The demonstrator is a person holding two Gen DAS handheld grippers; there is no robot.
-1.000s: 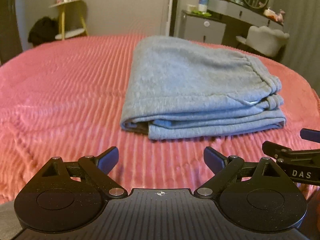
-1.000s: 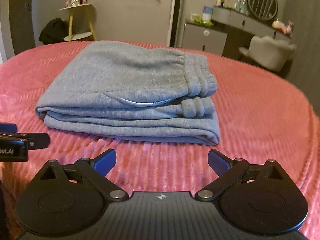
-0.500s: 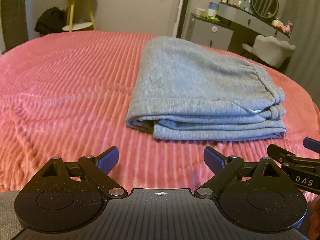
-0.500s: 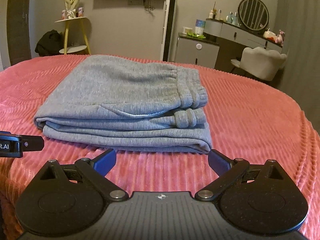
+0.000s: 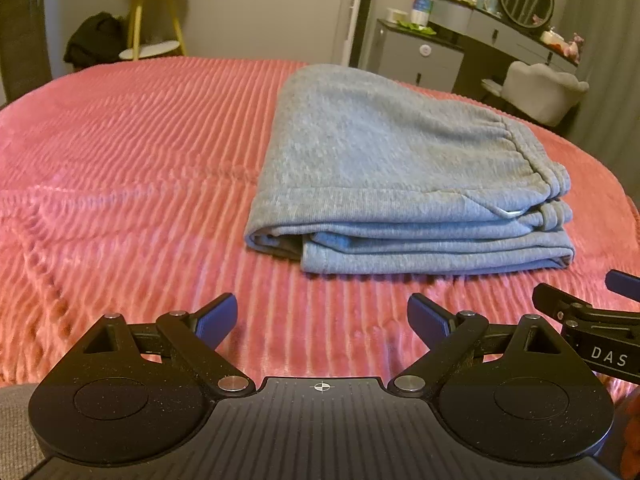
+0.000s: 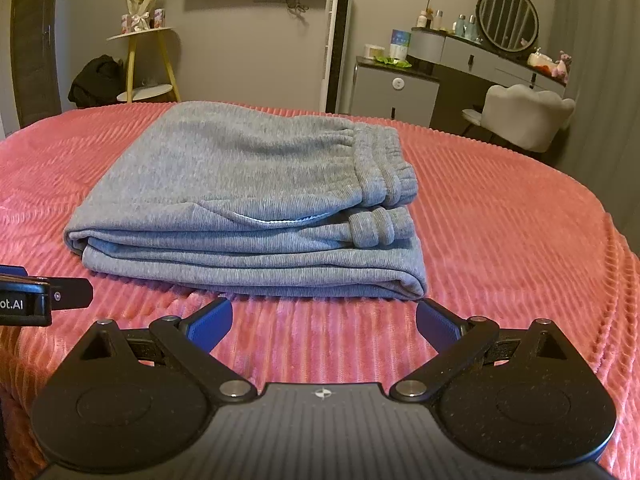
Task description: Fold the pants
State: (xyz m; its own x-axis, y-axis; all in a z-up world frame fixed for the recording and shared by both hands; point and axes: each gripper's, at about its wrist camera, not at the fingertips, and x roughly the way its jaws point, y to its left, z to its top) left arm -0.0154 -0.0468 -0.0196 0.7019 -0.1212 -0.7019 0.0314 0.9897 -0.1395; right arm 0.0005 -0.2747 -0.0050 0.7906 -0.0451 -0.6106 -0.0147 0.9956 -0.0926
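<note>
Grey sweatpants lie folded in a compact stack on the pink ribbed bedspread; they also show in the right wrist view, with the elastic waistband at the right end. My left gripper is open and empty, hovering short of the stack's near edge and a bit to its left. My right gripper is open and empty, just short of the stack's near edge. Each gripper's side shows in the other's view.
The bedspread covers a bed with rounded far corners. Behind it stand a grey dresser, a vanity with a round mirror, a white chair and a yellow-legged side table.
Both grippers have drawn back and risen a little from the folded pants, which now look farther off. The pants have not moved. Both grippers stayed open.
</note>
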